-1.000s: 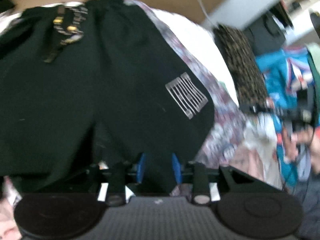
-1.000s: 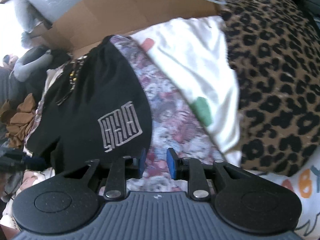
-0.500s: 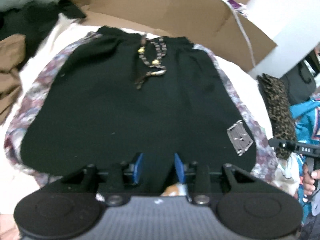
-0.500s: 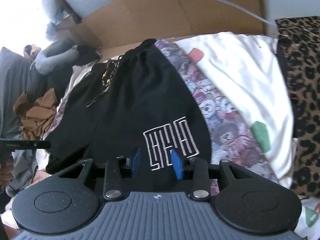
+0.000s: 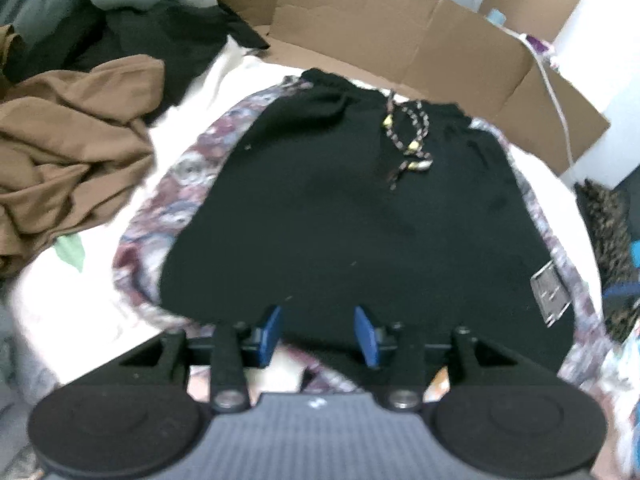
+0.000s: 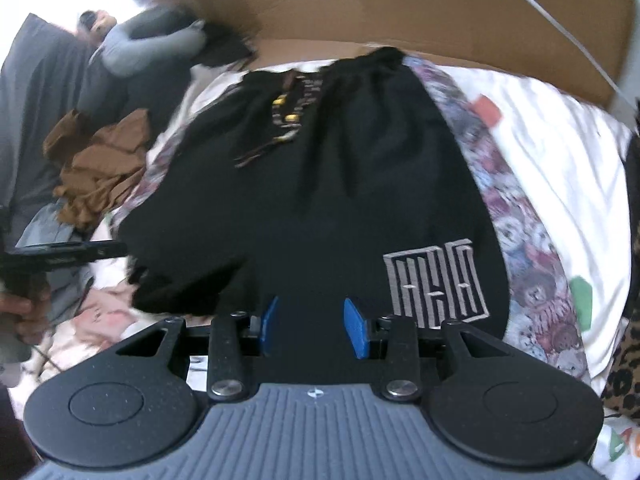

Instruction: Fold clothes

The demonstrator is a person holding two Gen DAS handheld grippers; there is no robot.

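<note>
Left claw (image 5: 318, 330): jaws opening, blue pads apart over the hem of the black shorts (image 5: 360, 224), gripping nothing.
Right claw (image 6: 310, 330): jaws opening, released, hovering above the hem beside the grey logo (image 6: 436, 284).
Black shorts: lying flat on a patterned cloth (image 6: 524, 264) on the bed, drawstring (image 5: 408, 136) at the far waistband.
Left side: brown garment (image 5: 68, 148) lying crumpled.
Far edge: cardboard (image 5: 400, 44) standing behind.
</note>
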